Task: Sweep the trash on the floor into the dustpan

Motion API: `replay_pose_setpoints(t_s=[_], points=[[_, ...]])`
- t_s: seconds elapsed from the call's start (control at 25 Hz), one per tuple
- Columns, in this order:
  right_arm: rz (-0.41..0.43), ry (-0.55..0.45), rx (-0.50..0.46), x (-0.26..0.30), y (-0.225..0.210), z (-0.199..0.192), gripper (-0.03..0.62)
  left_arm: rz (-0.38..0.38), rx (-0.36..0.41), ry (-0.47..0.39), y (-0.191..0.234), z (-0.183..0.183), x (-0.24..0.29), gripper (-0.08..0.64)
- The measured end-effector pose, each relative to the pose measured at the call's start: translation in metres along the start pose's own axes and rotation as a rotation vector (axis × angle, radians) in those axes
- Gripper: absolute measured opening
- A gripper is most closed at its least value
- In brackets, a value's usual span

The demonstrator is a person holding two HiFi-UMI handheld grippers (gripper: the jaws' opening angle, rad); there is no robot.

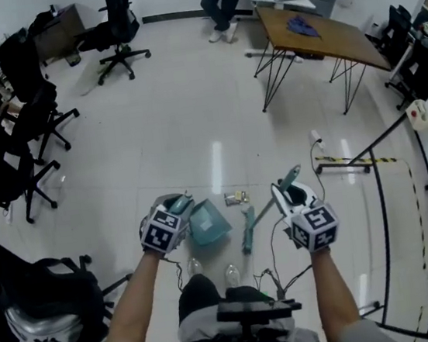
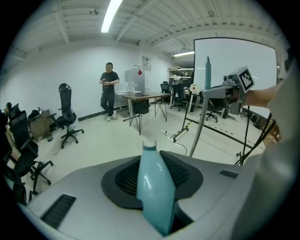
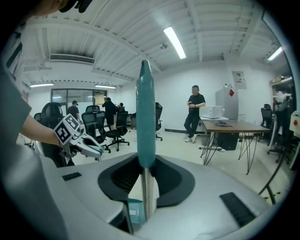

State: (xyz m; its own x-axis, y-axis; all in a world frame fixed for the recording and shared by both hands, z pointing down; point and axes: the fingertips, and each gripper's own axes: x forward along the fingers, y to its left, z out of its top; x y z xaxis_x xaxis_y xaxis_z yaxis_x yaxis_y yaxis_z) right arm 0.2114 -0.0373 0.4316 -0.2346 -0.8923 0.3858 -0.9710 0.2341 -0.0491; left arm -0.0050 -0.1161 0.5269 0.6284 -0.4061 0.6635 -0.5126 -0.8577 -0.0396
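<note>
Trash [image 1: 236, 198] lies on the floor just beyond the dustpan [image 1: 208, 224] and the broom head [image 1: 248, 230], between both. My left gripper [image 1: 178, 205] is clamped on the dustpan handle [image 2: 154, 187]; my right gripper [image 1: 291, 189] is clamped on the broom shaft [image 3: 146, 122].

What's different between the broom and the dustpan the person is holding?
The broom is long and thin with a shiny pole; the dustpan is a short, wide scoop. The broom is clamped in the right tongs; the dustpan is clamped in the left tongs. The broom slants, brush end low; the dustpan's handle is much shorter. Both are teal, both are gripped by their handles, and both sit close to the trash on the floor.
</note>
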Motion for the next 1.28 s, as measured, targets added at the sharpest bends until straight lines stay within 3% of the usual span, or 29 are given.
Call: replay_pose_setpoints(t_s=[0.2, 0.6, 0.96, 1.28], points=[[-0.110, 0.041, 0.017, 0.009, -0.052, -0.024, 0.087, -0.106, 0.058, 0.021, 0.012, 0.010, 0.047, 0.109], [-0.370, 0.158, 0.055, 0.042, -0.120, -0.111, 0.087, -0.292, 0.219, 0.073, 0.049, 0.024, 0.139, 0.110], [-0.293, 0.263, -0.008, 0.117, -0.146, -0.198, 0.086, -0.358, 0.302, 0.113, 0.031, 0.026, 0.205, 0.112], [-0.340, 0.164, 0.286, 0.135, -0.124, -0.216, 0.095, -0.392, 0.256, 0.113, 0.029, 0.036, 0.221, 0.115]])
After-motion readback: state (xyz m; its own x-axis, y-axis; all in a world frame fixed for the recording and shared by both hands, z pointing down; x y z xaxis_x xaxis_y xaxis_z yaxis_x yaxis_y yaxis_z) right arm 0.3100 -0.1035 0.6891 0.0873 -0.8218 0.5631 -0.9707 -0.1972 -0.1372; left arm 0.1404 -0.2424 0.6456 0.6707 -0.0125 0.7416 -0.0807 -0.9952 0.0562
